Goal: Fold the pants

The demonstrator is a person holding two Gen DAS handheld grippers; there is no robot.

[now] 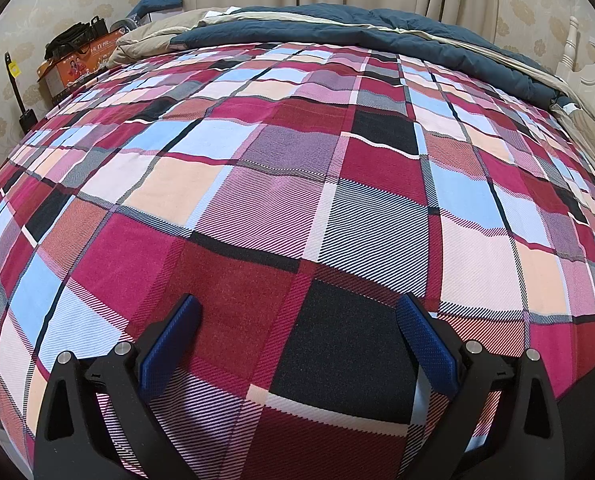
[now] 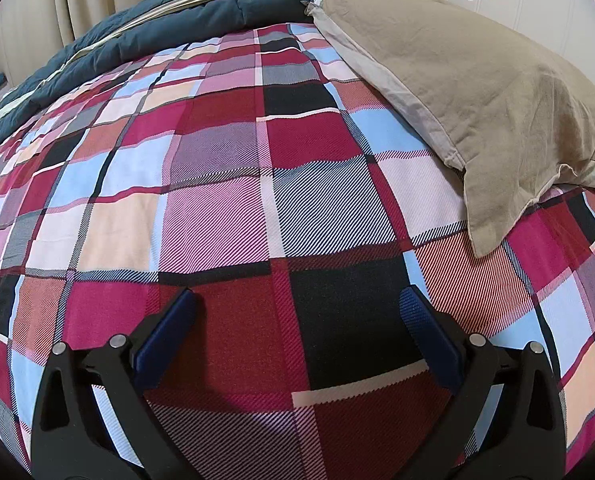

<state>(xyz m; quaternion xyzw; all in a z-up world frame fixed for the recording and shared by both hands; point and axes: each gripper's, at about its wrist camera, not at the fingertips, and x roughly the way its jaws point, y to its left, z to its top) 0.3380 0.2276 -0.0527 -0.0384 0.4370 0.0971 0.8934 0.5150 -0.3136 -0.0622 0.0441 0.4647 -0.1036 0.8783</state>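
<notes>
No pants show in either view. My left gripper [image 1: 297,304] is open and empty, with its blue pads wide apart, just above the plaid bed sheet [image 1: 281,184]. My right gripper [image 2: 297,298] is also open and empty, its blue pads wide apart above the same plaid sheet [image 2: 225,216]. Neither gripper touches any garment.
A dark blue quilt [image 1: 377,36] lies bunched along the far side of the bed and also shows in the right wrist view [image 2: 157,24]. A tan pillow [image 2: 477,92] lies at the right. Boxes and a bag [image 1: 73,60] stand beside the bed at the left. A white headboard [image 1: 593,76] is at the right.
</notes>
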